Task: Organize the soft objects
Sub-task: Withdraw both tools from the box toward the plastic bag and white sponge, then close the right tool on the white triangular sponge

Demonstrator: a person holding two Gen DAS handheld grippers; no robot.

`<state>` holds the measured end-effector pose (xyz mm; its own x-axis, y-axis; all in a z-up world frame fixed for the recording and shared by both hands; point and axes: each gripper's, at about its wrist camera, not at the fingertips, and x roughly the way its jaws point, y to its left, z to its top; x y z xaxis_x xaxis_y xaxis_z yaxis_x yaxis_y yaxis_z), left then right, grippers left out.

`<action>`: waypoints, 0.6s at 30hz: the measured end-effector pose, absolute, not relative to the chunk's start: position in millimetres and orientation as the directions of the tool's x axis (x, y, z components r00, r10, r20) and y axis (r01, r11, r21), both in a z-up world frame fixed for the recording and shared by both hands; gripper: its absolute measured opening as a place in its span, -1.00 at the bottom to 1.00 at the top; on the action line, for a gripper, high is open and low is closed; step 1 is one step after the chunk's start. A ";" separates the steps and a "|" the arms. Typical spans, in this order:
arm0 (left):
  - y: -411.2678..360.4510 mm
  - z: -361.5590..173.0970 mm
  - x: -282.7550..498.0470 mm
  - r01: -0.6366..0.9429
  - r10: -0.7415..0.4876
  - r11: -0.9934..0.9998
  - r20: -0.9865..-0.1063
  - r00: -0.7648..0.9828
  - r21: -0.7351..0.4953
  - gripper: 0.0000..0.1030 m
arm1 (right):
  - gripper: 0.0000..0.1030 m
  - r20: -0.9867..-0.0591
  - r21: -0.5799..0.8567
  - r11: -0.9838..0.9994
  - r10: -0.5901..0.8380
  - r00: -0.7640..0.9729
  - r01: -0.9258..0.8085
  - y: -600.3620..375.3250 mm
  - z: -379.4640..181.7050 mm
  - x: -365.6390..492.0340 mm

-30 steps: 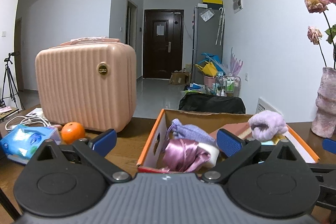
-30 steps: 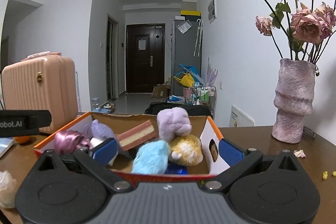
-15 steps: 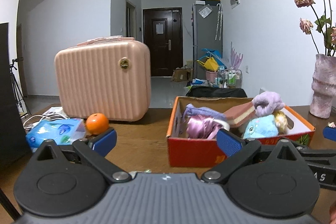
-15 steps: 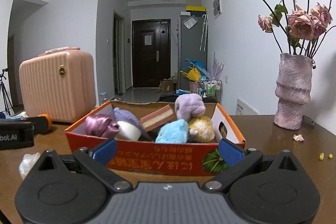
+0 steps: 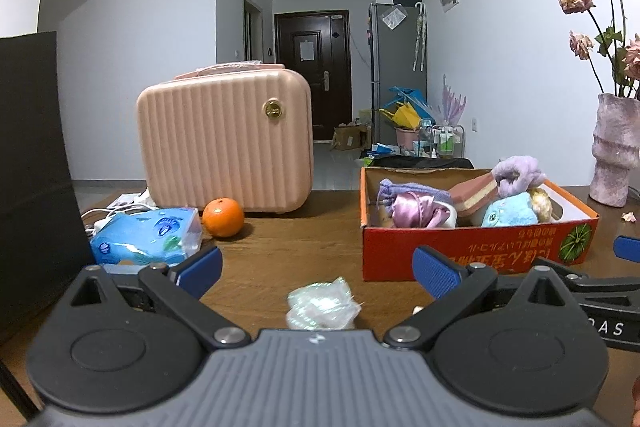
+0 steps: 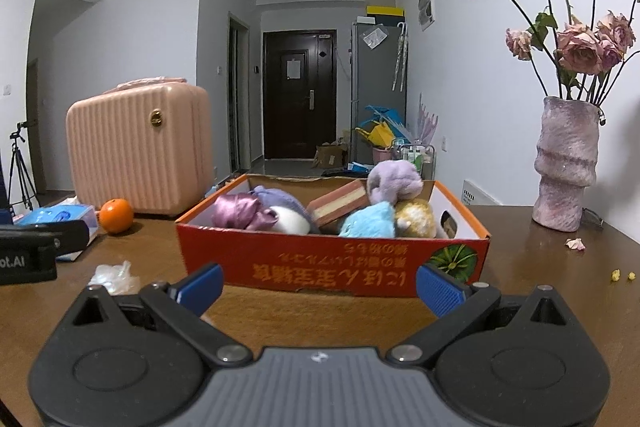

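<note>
both grippers, left gripper and right gripper, hover with fingers apart and empty before the orange box on the desk holding the soft toys, so sorting looks nearly done, perhaps only the crumpled wrapper remains.

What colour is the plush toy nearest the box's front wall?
Light blue plush toy, clearest in the right wrist view.

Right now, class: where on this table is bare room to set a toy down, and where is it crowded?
Bare wood lies between the orange and the cardboard box, and between the box and the vase, apart from a petal. The box is packed with soft toys; the tissue pack and crumpled wrapper crowd the left.
</note>
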<state>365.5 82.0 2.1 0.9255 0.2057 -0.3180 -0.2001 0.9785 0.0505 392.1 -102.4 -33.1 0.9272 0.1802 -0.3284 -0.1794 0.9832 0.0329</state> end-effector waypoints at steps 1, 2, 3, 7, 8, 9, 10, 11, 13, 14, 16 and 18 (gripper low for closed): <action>85.1 1.8 363.8 -0.198 0.203 0.979 -0.322 0.925 0.050 1.00 | 1.00 -0.332 0.031 0.983 0.181 0.926 -0.181 -99.3 -34.0 390.9; 88.3 1.2 361.8 -0.195 0.201 0.979 -0.324 0.925 0.049 1.00 | 1.00 -0.336 0.030 0.983 0.182 0.924 -0.182 -96.1 -34.9 389.9; 91.0 0.7 359.7 -0.193 0.199 0.980 -0.325 0.925 0.051 1.00 | 1.00 -0.339 0.029 0.983 0.182 0.923 -0.183 -93.6 -35.4 389.2; 100.9 -1.5 354.9 -0.181 0.191 0.981 -0.329 0.925 0.062 1.00 | 1.00 -0.353 0.028 0.982 0.184 0.918 -0.186 -82.7 -38.0 388.5; 103.6 -1.9 353.9 -0.179 0.189 0.982 -0.328 0.925 0.063 1.00 | 1.00 -0.357 0.028 0.982 0.184 0.916 -0.187 -80.2 -38.9 388.7; 106.4 -2.4 353.1 -0.178 0.189 0.982 -0.328 0.926 0.062 1.00 | 1.00 -0.363 0.026 0.982 0.184 0.914 -0.188 -76.8 -40.0 389.0; 109.7 -2.7 352.2 -0.179 0.189 0.982 -0.328 0.926 0.062 1.00 | 1.00 -0.367 0.024 0.982 0.184 0.912 -0.189 -74.0 -40.9 389.4; 111.6 -2.9 351.7 -0.179 0.189 0.982 -0.328 0.926 0.062 1.00 | 1.00 -0.372 0.022 0.981 0.185 0.910 -0.190 -70.6 -41.7 389.8; 118.1 -3.2 349.8 -0.181 0.190 0.982 -0.329 0.925 0.059 1.00 | 1.00 -0.380 0.020 0.981 0.187 0.906 -0.194 -64.3 -43.2 390.0; 121.0 -3.0 349.3 -0.180 0.189 0.982 -0.329 0.925 0.058 1.00 | 1.00 -0.384 0.018 0.980 0.188 0.904 -0.196 -61.1 -43.9 390.4; 127.7 -2.7 349.0 -0.182 0.190 0.982 -0.329 0.925 0.057 1.00 | 1.00 -0.395 0.015 0.979 0.191 0.899 -0.201 -54.6 -45.7 391.6; 133.7 -3.3 349.5 -0.181 0.190 0.982 -0.332 0.924 0.057 1.00 | 1.00 -0.402 0.010 0.978 0.194 0.895 -0.207 -48.9 -47.1 392.9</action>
<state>349.5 133.7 -3.3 0.9239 0.1899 -0.3322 -0.1813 0.9818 0.0570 392.9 -48.9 -47.1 0.8948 0.1939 -0.4022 -0.2074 0.9782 0.0103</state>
